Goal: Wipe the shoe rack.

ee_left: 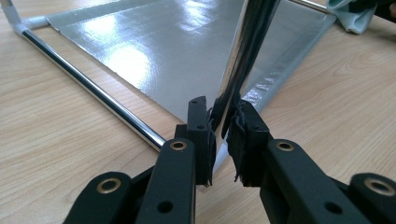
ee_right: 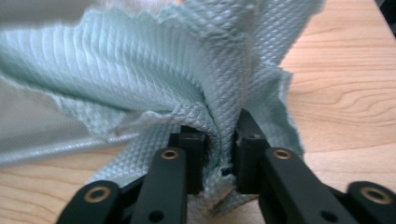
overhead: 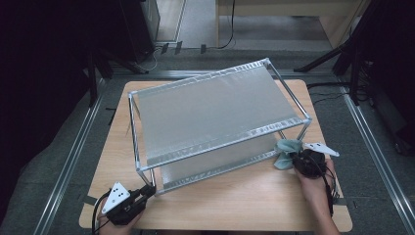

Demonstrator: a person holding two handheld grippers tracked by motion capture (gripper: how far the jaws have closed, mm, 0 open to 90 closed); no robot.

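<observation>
A two-shelf chrome rack (overhead: 215,107) with silvery liner sheets stands on the wooden table (overhead: 235,200). At its near left corner, my left gripper (overhead: 147,190) is shut on the rack's upright post (ee_left: 247,51); in the left gripper view (ee_left: 219,116) the pads press the post from both sides just above the lower shelf (ee_left: 154,42). A pale green waffle-weave cloth (overhead: 286,149) lies bunched at the rack's near right corner. My right gripper (overhead: 297,160) is shut on a fold of that cloth (ee_right: 154,60), which is squeezed between the jaws in the right gripper view (ee_right: 219,135).
The rack takes up most of the tabletop, with bare wood along the front edge between the two hands. Metal floor rails (overhead: 68,156) run along both sides of the table. Black stand legs (overhead: 342,54) stand at the back right.
</observation>
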